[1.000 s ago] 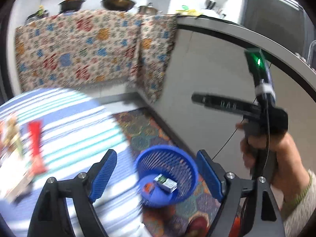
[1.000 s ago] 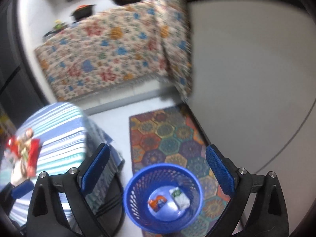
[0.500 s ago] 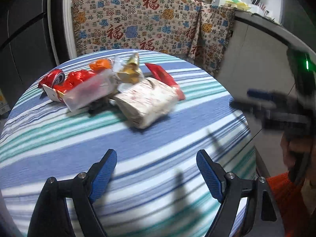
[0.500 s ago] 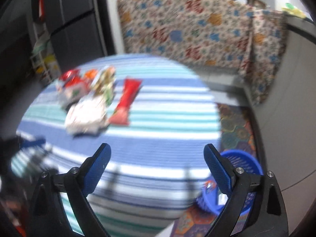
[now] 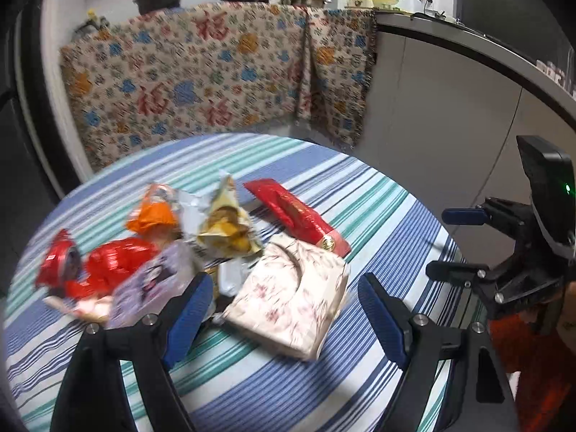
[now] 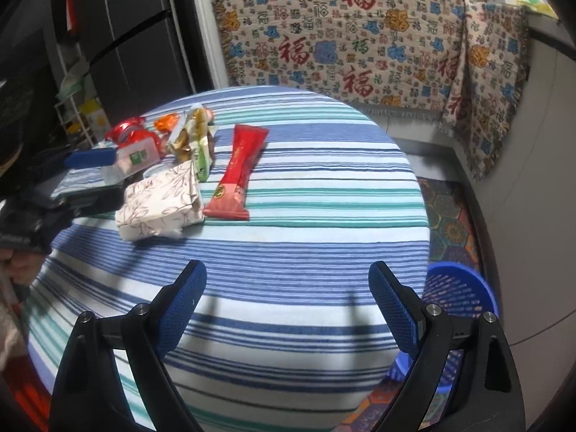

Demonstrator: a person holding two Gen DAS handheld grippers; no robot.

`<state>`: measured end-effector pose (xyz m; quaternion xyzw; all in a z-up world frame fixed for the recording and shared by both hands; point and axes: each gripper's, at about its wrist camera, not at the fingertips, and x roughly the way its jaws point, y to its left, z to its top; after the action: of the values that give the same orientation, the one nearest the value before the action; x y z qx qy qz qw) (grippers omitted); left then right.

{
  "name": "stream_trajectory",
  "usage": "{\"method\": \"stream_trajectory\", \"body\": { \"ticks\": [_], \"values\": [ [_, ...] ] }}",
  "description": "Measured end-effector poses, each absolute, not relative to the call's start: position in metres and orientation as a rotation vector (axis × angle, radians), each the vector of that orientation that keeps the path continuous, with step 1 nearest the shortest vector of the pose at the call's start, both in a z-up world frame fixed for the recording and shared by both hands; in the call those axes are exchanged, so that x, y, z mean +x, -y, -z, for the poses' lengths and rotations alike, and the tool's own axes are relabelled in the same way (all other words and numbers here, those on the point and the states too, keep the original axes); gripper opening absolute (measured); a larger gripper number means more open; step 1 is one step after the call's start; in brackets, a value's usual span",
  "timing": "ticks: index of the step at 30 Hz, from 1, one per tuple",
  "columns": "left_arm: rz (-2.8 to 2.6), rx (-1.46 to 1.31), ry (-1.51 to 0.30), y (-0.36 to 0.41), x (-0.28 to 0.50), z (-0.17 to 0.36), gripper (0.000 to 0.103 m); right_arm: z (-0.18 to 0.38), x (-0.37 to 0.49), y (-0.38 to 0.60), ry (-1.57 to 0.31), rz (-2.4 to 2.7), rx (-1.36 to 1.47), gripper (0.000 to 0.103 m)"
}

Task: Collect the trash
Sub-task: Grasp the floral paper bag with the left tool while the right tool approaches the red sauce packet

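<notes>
Both views are swinging away from the blue basket [image 6: 459,300] toward the table [image 6: 306,252]; the left gripper [image 5: 280,318], jaws spread and empty, is closing on the floral packet [image 5: 288,302]; the right gripper [image 6: 288,306] is hanging open, empty; another pickup seems underway.

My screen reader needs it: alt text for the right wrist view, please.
The open right gripper hovers empty over a striped round table; a floral box, red wrapper and other wrappers sit at its far left. A blue basket stands on the floor, right.

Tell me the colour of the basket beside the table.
Blue basket, clearest in the right wrist view.
</notes>
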<state>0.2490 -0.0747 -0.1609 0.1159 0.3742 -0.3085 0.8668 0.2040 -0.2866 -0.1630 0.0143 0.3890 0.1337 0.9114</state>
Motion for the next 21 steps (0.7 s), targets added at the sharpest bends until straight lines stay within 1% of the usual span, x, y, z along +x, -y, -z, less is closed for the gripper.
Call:
{"method": "stream_trajectory", "body": {
  "ticks": [6, 10, 16, 17, 18, 19, 20, 21],
  "values": [
    [0.729, 0.283, -0.892, 0.088, 0.256, 0.185, 0.084, 0.16, 0.211, 0.295, -0.794, -0.273, 0.04, 0.092],
    [0.832, 0.299, -0.9, 0.089, 0.237, 0.183, 0.084, 0.155, 0.211, 0.302, -0.774, -0.257, 0.045, 0.092],
    [0.691, 0.35, -0.87, 0.105, 0.239, 0.191, 0.084, 0.151, 0.212, 0.308, -0.765, -0.244, 0.048, 0.092],
    [0.661, 0.358, -0.864, 0.107, 0.239, 0.192, 0.077, 0.152, 0.212, 0.308, -0.766, -0.243, 0.048, 0.092],
    [0.636, 0.361, -0.86, 0.11, 0.239, 0.193, 0.049, 0.153, 0.212, 0.308, -0.768, -0.238, 0.046, 0.092],
    [0.621, 0.359, -0.869, 0.111, 0.238, 0.194, 0.043, 0.154, 0.213, 0.308, -0.769, -0.236, 0.042, 0.092],
    [0.604, 0.351, -0.858, 0.11, 0.236, 0.193, 0.042, 0.154, 0.214, 0.307, -0.77, -0.233, 0.035, 0.092],
    [0.59, 0.342, -0.858, 0.109, 0.234, 0.192, 0.037, 0.155, 0.215, 0.307, -0.771, -0.234, 0.03, 0.092]
  ]
}}
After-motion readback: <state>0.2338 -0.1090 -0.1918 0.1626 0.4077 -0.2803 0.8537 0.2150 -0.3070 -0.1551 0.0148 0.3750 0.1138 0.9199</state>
